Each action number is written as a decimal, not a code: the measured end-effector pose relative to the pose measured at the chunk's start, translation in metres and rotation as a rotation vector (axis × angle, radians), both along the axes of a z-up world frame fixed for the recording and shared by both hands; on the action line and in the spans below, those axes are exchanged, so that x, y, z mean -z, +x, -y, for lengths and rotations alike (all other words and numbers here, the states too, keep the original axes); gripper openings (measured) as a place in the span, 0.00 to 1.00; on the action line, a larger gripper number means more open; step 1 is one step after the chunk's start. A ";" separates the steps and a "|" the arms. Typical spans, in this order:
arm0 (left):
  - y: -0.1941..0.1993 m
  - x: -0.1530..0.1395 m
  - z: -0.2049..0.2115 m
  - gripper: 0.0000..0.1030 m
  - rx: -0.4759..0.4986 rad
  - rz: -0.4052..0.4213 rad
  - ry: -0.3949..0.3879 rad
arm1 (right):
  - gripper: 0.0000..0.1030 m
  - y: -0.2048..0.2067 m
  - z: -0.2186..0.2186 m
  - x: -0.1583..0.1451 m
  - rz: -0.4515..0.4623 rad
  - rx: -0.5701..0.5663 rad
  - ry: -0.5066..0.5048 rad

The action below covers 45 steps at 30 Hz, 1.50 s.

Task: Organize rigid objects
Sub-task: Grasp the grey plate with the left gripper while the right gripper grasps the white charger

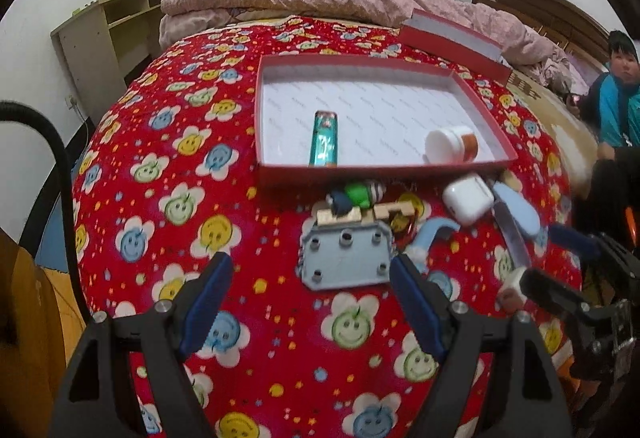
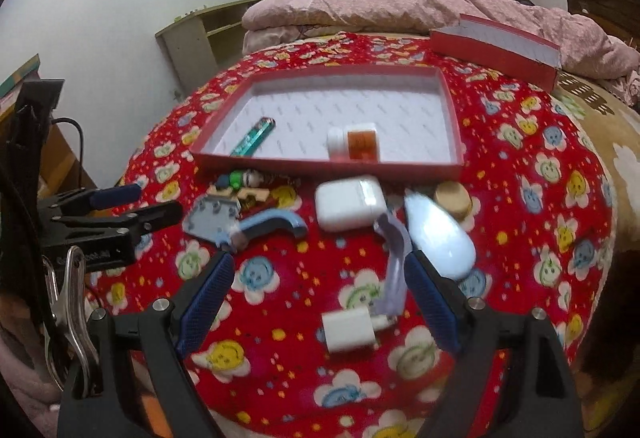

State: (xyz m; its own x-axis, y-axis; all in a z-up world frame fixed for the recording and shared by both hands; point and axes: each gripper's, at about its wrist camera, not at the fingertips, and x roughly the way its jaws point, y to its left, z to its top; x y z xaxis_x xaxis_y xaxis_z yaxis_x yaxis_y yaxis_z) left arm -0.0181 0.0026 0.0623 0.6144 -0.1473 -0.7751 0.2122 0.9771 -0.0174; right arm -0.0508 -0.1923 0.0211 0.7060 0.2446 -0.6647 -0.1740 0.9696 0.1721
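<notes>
On the red flowered blanket [image 1: 168, 173], in the left wrist view, the left gripper [image 1: 310, 278] hangs with fingers open and empty, a grey plate [image 1: 346, 258] just beyond them below the red box [image 1: 280, 173]. In the right wrist view, the right gripper [image 2: 320, 278] is likewise open and empty, a white charger [image 2: 348, 330] lying between its fingers; a lighter [image 2: 254, 137] and jar [image 2: 356, 141] lie inside the box.

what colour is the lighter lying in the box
Teal green with a metal top; the lighter in the red box shows best in the left wrist view.

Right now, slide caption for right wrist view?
Open right gripper above white charger; lighter and jar already in red tray.
</notes>
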 end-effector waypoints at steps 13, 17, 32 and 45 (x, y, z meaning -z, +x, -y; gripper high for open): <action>-0.007 0.020 -0.012 0.82 0.013 -0.022 -0.048 | 0.86 -0.018 0.012 0.023 -0.047 -0.013 0.003; -0.008 0.024 -0.010 0.82 0.015 -0.023 -0.035 | 0.86 -0.021 0.010 0.026 -0.058 -0.019 0.013; 0.007 0.034 0.014 0.82 0.036 -0.004 -0.002 | 0.84 -0.011 0.004 0.051 -0.137 -0.011 0.032; 0.018 0.048 0.028 0.82 0.018 0.000 -0.007 | 0.86 -0.013 -0.008 0.054 -0.111 0.002 -0.057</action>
